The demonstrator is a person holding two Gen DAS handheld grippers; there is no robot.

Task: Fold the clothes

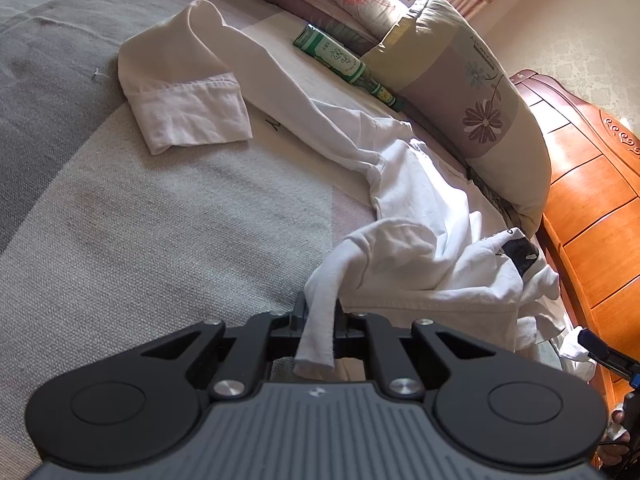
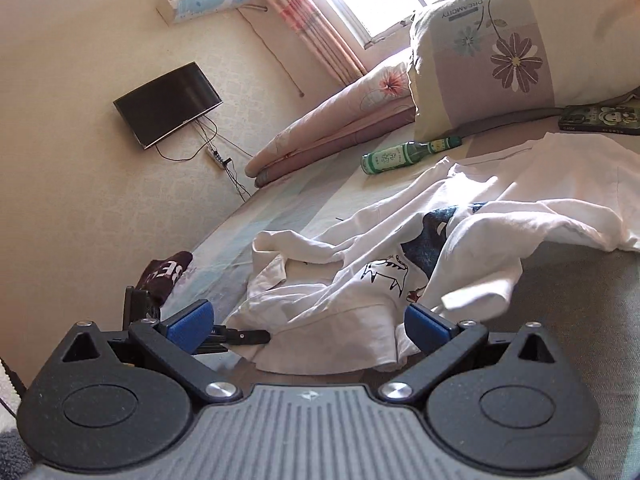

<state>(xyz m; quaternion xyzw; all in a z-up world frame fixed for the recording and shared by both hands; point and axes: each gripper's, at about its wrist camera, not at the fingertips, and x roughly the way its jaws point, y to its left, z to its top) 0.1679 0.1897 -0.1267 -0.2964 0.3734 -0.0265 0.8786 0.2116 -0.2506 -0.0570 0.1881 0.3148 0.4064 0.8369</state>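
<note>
A white long-sleeved shirt (image 1: 404, 184) lies rumpled on a bed (image 1: 120, 240), its long sleeve stretching from the cuff at far left toward the bunched body at right, beside a flowered pillow (image 1: 472, 92). A green glass bottle (image 1: 348, 66) lies on its side near the pillow. The left hand-held gripper (image 1: 320, 316) is clamped on a fold of the shirt's white fabric. In the right wrist view, the right hand-held gripper (image 2: 308, 326) stands with its blue pads wide apart, gripping nothing, just before the shirt's hem.

So the crumpled white long-sleeved shirt (image 1: 404, 184) lies on the grey woven bedspread (image 1: 140, 240), green glass bottle (image 1: 348, 66) behind it, against the floral pillow (image 1: 472, 92) by the headboard edge.
</note>
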